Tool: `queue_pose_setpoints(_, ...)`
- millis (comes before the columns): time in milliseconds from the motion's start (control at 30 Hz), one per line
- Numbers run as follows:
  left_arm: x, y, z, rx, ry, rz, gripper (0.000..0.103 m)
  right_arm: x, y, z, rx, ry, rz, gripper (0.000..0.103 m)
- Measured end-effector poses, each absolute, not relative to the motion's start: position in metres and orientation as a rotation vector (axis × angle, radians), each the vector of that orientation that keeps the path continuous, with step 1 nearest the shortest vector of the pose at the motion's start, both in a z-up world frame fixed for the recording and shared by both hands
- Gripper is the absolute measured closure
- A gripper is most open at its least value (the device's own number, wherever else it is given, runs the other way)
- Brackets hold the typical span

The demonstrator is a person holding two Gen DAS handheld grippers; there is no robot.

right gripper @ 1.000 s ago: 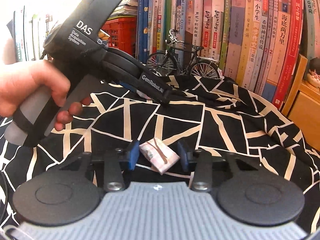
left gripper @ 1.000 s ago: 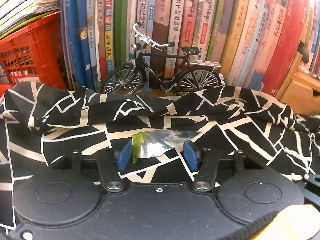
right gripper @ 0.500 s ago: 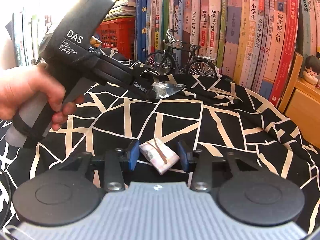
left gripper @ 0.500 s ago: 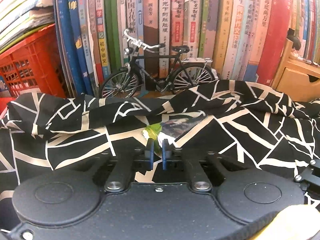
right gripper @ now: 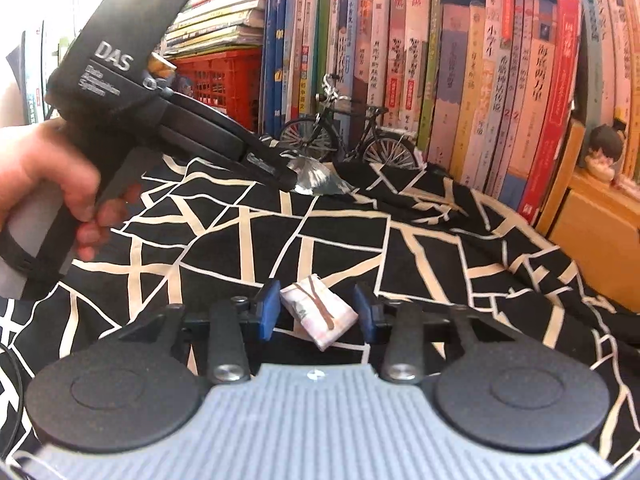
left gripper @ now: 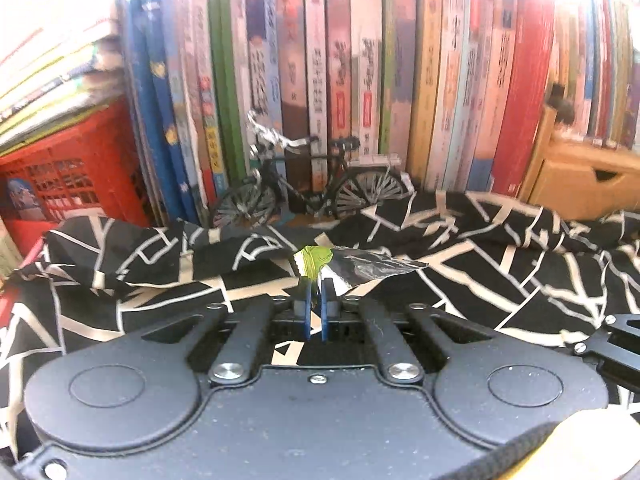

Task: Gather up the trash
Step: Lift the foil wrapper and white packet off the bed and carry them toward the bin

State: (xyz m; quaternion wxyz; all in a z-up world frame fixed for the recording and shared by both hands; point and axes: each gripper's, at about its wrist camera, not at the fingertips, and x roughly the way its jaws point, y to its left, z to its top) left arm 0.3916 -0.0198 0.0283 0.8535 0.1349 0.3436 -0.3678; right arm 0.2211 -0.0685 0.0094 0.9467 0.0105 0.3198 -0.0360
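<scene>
Silver-foil, green-edged crinkled wrapper (left gripper: 352,266) hangs pinched by one corner in our left gripper (left gripper: 316,300), above the black-and-cream patterned cloth (right gripper: 340,240); it may slip. Our right gripper (right gripper: 316,310) loosely straddles a small folded pink-white packet (right gripper: 320,314), jaws apart.

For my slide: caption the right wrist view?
Right gripper straddles a small packet; left gripper lifts a foil wrapper.

A black cloth (right gripper: 320,240) with cream lines carries a folded paper packet (right gripper: 318,314).
</scene>
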Motion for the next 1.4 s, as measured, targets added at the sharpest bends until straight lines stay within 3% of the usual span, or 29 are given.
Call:
queue_pose_setpoints(367, 0.345, 0.042, 0.097, 0.196, 0.592, -0.719, 0.099, 0.19, -0.059, 0.064, -0.031, 0.588, -0.148, 0.057)
queue_pose_setpoints(833, 0.248, 0.143, 0.167, 0.203, 0.564, -0.706, 0.099, 0.124, -0.013, 0.143, -0.003, 0.544, -0.187, 0.057)
queue_pose_setpoints(1400, 0.131, 0.276, 0.193, 0.178, 0.549, -0.722, 0.099, 0.035, 0.105, 0.185, -0.011, 0.529, -0.153, 0.056)
